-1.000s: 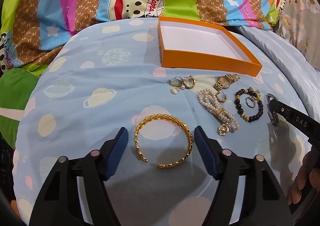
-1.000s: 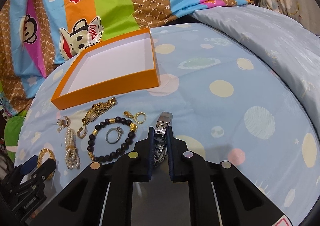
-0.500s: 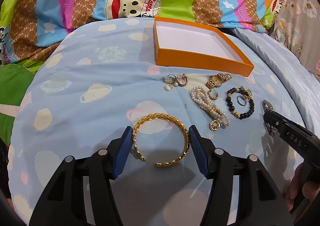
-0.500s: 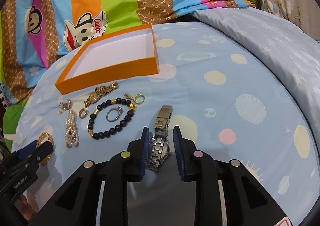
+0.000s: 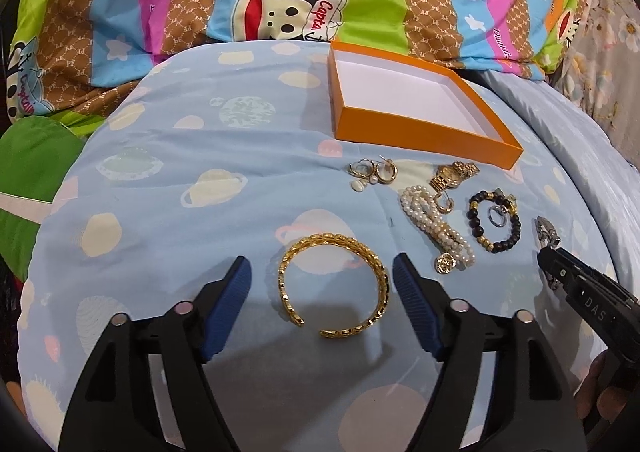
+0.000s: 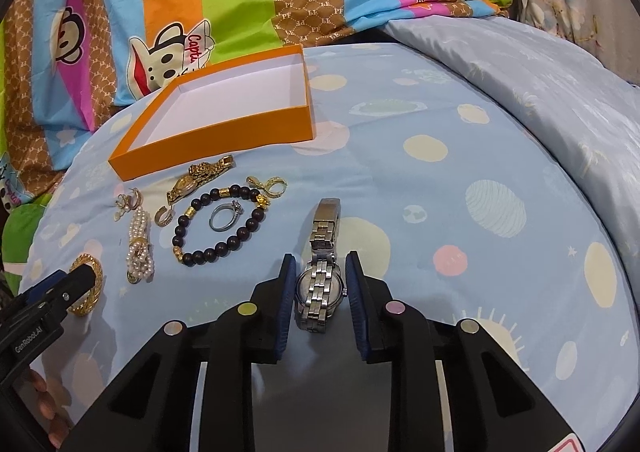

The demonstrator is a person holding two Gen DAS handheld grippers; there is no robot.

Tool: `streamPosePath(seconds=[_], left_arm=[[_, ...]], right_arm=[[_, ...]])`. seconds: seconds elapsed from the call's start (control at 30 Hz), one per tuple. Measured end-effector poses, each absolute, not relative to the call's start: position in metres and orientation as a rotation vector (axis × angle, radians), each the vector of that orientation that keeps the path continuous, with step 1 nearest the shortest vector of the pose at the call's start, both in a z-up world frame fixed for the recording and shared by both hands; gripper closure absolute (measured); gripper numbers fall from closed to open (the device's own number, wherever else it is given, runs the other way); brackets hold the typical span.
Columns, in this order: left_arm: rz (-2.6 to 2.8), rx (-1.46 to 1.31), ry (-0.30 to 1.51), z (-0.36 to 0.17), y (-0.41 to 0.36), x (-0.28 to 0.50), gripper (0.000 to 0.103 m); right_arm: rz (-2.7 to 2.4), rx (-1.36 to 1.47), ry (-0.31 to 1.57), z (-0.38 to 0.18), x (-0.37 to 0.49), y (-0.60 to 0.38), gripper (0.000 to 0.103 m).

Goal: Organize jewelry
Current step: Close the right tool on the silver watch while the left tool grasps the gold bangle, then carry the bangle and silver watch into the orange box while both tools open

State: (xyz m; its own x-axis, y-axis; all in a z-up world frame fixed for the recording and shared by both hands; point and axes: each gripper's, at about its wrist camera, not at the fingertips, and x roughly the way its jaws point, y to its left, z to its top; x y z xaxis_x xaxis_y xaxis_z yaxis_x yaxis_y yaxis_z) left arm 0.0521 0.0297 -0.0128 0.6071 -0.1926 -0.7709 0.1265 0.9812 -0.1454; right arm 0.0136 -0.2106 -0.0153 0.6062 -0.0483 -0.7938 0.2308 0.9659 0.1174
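Item: left hand-held gripper (image 5: 322, 276), jaws spread wide, one blue pad either side of the gold cuff bangle (image 5: 334, 286) at lower centre of the left view, neither pad touching it. Item: right hand-held gripper (image 6: 318, 278), jaws narrowly apart around the case of the silver wristwatch (image 6: 322, 272) at lower centre of the right view; contact cannot be told. Receptacle: orange box (image 6: 216, 134), empty, upper left of the right view, on the planet-print bed cover (image 6: 460, 212). Awaiting sorting, below the box: gold watch (image 6: 196, 178), black bead bracelet (image 6: 218, 226) ringing a silver ring (image 6: 226, 214), pearl bracelet (image 6: 140, 246), gold hoop earrings (image 5: 374, 172). Handling note, as judgement: both pieces lie flat on soft fabric, so press the pads low before closing; centre the bangle and squeeze gently, since its open ends may flex; take the watch across its case, as the linked band will dangle when lifted.
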Motion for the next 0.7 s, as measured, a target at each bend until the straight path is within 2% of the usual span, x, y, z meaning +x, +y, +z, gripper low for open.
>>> streamPosePath(seconds=[0.07, 0.3, 0.47, 0.7], left_arm=[[-0.18, -0.087, 0.897, -0.012, 0.032, 0.052, 0.026], [-0.183, -0.064, 0.922, -0.016, 0.027, 0.055, 0.027], [-0.211, -0.021, 0.917, -0.016, 0.019, 0.052, 0.047], [-0.24, -0.022, 0.919, -0.013, 0.017, 0.044, 0.048]], right_arm=[[-0.163, 0.22, 0.903, -0.015, 0.012, -0.211, 0.079], [-0.156, 0.241, 0.896, -0.014, 0.008, -0.215, 0.079], [-0.149, 0.247, 0.885, -0.01, 0.004, -0.214, 0.079], [-0.146, 0.251, 0.866, -0.003, -0.001, -0.217, 0.08]])
